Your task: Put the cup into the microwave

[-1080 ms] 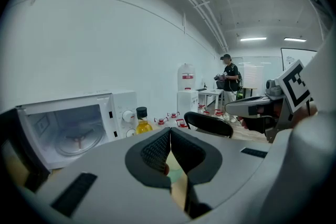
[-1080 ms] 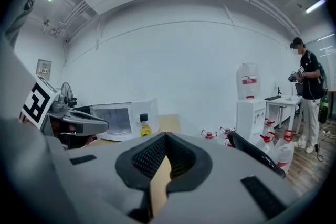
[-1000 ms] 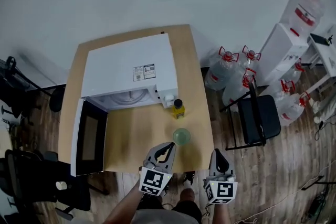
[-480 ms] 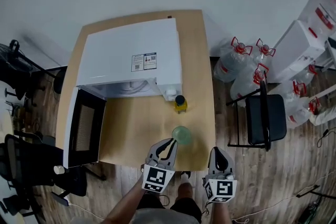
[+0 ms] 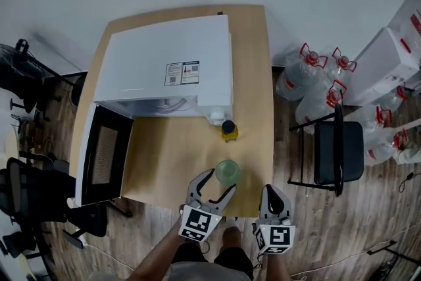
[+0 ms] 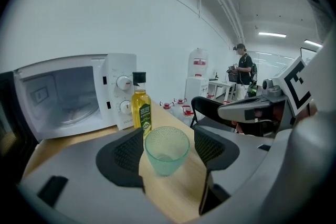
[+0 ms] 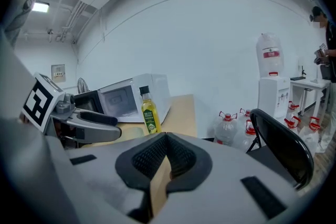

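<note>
A clear green cup (image 5: 227,172) stands upright on the wooden table (image 5: 164,158) near its front edge. My left gripper (image 5: 221,181) is open; its jaws have just been opening, and the cup (image 6: 167,150) stands between the pads (image 6: 127,152), with no pad visibly pressing on it. To its right, at the table's edge, my right gripper (image 5: 272,190) is shut with nothing in it (image 7: 167,157). The white microwave (image 5: 168,66) sits at the back left, with its door (image 5: 102,154) swung open and its cavity (image 6: 60,94) empty.
A yellow oil bottle with a black cap (image 5: 229,130) stands between the cup and the microwave's control panel. A black chair (image 5: 337,154) and several water jugs (image 5: 299,72) are on the floor to the right. A person (image 6: 243,73) stands far off.
The left gripper's jaws, shut in both earlier frames, now stand spread around the cup. The cup and bottle have not moved on the table. The right gripper stays shut.
</note>
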Tool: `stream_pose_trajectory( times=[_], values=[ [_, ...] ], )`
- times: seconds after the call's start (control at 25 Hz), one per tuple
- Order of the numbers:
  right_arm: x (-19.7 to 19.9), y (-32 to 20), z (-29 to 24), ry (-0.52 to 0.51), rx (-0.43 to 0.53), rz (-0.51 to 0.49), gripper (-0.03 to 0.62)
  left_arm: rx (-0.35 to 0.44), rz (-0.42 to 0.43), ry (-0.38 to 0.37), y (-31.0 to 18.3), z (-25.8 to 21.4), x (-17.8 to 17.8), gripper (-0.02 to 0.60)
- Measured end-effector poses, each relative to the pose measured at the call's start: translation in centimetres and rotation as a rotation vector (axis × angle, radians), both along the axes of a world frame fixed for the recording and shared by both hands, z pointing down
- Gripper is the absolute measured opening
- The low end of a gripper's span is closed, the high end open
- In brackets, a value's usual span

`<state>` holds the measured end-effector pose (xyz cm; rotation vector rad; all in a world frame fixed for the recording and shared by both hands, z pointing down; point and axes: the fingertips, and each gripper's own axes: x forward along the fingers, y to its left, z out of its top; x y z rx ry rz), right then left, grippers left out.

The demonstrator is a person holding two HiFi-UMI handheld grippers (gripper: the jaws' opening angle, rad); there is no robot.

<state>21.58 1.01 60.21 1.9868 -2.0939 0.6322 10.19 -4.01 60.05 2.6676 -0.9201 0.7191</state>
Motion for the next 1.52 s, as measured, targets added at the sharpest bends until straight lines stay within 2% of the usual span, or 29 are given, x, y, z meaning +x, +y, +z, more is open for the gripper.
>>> stream_pose_trajectory(
  times=[0.16, 0.4, 0.68, 1.04, 1.24, 1.52],
  values=[
    [0.5, -0.4, 0.8, -0.006, -0.014, -0.011, 0.017, -0.008, 0.008, -0.026, 0.0, 1.2, 0.6, 0.342],
    [1.2, -1.1, 1.9, -0.015, -0.033, -0.033, 0.017, -0.012, -0.034, -0.055, -0.7, 2.8, 0.8, 0.360],
    [1.8, -1.7, 3.4, -0.027, -0.058, -0.048, 0.017, -0.028, -0.032, -0.074, -1.3, 4.0, 1.5, 0.360],
    [2.2, -2.2, 4.4, -0.046, -0.073, -0.050, 0.017, -0.005, -0.052, -0.075, -2.0, 4.3, 2.1, 0.364],
    [2.3, -2.5, 4.5, -0.053, -0.076, -0.050, 0.017, 0.000, -0.027, -0.070, -2.1, 4.3, 2.2, 0.365],
    [2.1, -2.9, 4.3, -0.054, -0.072, -0.047, 0.017, 0.008, -0.034, -0.073, -2.5, 4.3, 2.1, 0.367]
  ],
)
